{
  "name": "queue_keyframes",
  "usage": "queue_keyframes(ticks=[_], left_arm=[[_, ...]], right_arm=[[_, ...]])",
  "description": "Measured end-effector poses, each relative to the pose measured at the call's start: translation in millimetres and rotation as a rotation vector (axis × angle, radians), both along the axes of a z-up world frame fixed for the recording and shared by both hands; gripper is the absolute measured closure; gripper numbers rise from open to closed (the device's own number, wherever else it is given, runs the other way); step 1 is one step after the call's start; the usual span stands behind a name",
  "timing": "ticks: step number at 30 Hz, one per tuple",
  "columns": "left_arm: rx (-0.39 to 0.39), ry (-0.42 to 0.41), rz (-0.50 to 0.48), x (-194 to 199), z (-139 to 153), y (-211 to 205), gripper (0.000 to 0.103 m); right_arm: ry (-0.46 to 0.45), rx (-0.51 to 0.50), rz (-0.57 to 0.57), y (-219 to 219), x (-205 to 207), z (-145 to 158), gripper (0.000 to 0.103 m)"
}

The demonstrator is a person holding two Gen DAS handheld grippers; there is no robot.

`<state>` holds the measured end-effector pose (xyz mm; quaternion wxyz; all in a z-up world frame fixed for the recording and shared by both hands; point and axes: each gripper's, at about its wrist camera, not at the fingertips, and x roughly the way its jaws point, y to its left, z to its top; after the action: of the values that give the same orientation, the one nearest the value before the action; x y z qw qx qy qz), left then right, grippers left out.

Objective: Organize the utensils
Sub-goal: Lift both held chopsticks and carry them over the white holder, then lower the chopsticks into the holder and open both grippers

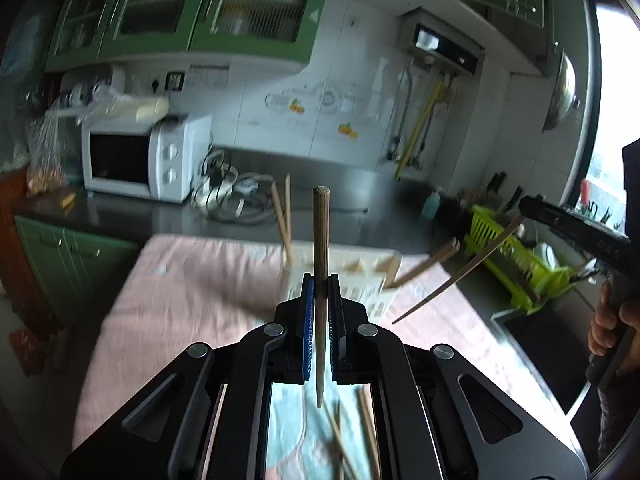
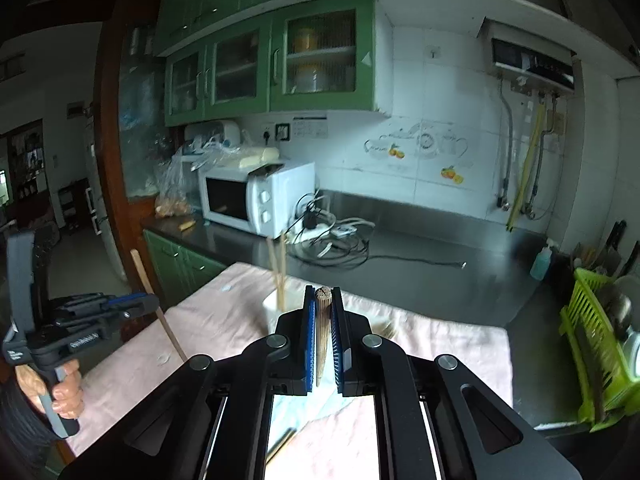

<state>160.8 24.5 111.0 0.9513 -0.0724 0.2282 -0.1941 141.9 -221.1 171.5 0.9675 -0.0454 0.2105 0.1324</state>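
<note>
Now – left gripper (image 1: 320,280) jaws clamped on chopstick (image 1: 320,240) | right gripper (image 2: 323,294) likewise – second chopstick (image 2: 322,328)

So it's a dark steel kitchen counter (image 2: 420,280) with a pink towel (image 1: 192,288) spread over the near part. On the towel sits a white holder (image 1: 360,284) with chopsticks in it, plus a few loose chopsticks (image 1: 368,432) lying at the near edge. Further back on the bare counter: a white microwave (image 2: 256,200), a tangle of cables (image 2: 332,240), and a green dish rack (image 2: 592,344) off to the right.
</note>
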Motion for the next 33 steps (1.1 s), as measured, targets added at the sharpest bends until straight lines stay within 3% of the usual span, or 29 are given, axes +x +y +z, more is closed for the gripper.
queue_keyframes(ticks=[7,13,24,33], left_arm=[[-0.012,-0.104,0.012,36,57,-19,0.098],[0.015,-0.156,0.041,72,76,-37,0.098],[-0.005,-0.073,0.093,141,42,-45,0.098],[0.011,0.020,0.079,162,9,-50,0.098]], right_arm=[[-0.035,-0.006,-0.048,-12,38,24,0.096],[-0.003,-0.013,-0.081,-19,79,13,0.096],[0.076,-0.006,-0.073,-27,119,-25,0.096],[0.107,-0.016,-0.060,-21,125,-43,0.094]])
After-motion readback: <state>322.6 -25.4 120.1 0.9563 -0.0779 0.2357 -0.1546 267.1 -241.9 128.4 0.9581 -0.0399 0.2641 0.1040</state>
